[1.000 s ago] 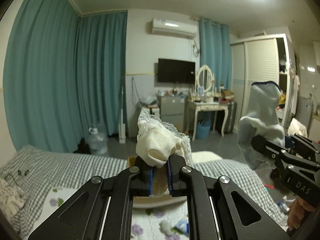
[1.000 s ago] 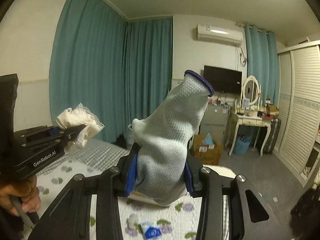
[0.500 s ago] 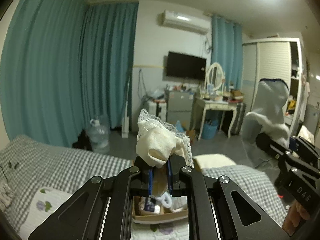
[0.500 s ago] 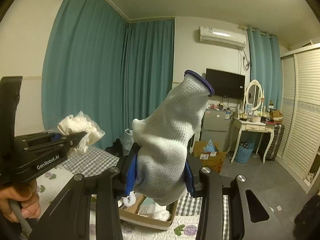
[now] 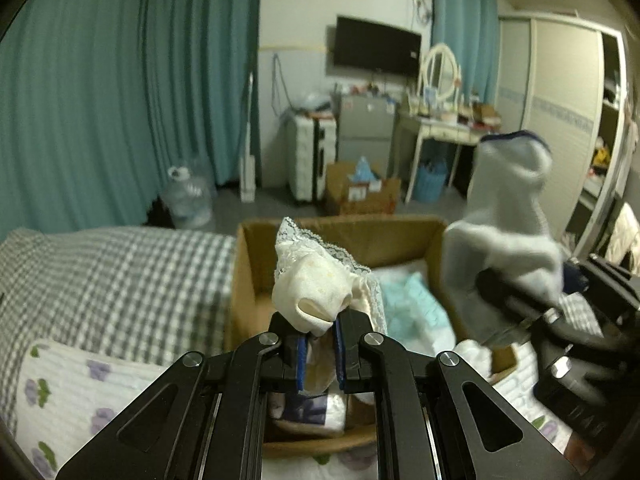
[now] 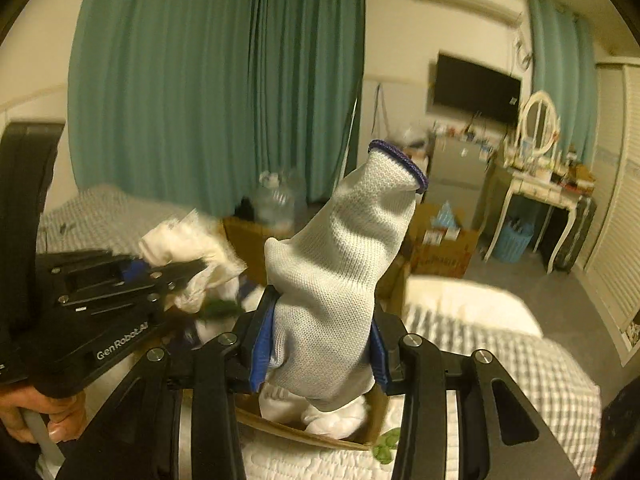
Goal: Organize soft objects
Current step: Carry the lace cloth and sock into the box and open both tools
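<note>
The left gripper (image 5: 318,354) pinches a cream lace-trimmed cloth (image 5: 316,290) and the right gripper (image 6: 320,354) clamps a white sock (image 6: 340,272), both held above the open cardboard box (image 5: 344,236) on the bed (image 5: 116,276), teal curtains (image 5: 132,92) beyond.

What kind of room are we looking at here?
Most likely a lived-in bedroom. There is a bed with a grey checked cover, a white dressing table with an oval mirror, and a sliding-door wardrobe. A television hangs on the wall.
</note>
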`<state>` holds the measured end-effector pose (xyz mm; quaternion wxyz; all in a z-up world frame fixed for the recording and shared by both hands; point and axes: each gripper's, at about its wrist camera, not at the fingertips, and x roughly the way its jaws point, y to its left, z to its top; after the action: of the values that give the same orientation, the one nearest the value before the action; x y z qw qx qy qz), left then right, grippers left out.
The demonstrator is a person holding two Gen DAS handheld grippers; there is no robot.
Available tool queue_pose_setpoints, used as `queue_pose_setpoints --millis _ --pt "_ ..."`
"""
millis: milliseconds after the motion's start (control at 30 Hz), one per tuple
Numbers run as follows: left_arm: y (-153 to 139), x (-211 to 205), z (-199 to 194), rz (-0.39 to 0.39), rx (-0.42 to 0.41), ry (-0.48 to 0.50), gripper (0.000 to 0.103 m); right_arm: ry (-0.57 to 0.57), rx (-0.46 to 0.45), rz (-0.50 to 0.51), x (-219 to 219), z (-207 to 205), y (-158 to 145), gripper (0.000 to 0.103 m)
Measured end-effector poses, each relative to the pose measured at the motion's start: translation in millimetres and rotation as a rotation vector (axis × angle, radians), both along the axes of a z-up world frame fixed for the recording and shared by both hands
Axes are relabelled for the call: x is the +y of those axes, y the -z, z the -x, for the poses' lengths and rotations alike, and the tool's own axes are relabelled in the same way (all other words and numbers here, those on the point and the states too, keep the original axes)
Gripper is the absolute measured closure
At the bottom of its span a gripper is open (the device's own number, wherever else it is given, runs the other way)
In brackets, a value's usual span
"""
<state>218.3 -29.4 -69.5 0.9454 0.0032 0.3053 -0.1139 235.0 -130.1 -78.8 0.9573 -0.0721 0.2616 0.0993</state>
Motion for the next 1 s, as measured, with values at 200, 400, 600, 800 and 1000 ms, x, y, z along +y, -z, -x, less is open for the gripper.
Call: queue_pose_setpoints --millis 200,400,600,800,1000 --pt "19.3 -7.7 -11.1 -0.014 0.024 -0.001 0.092 -0.016 0.123 0.023 0.7 -25.8 46.6 0.062" --pt "26.2 -10.1 -20.9 0.008 0.042 0.028 0.090 -0.009 0.161 0.027 -1.8 -28.2 67.4 0.062" --pt "38.4 -17.1 -31.5 0.049 0.109 0.091 0.085 0.003 0.201 0.072 4.2 -33.4 80.6 0.059" --pt "28.5 -8.0 -26.4 0.109 0.123 0.076 0.066 0.015 0.196 0.083 0.9 -30.1 77.3 0.043" --pt "-10.3 2.4 -0.2 0.121 0.008 0.027 0.039 0.025 0.112 0.107 0.5 -7.9 47.8 0.035"
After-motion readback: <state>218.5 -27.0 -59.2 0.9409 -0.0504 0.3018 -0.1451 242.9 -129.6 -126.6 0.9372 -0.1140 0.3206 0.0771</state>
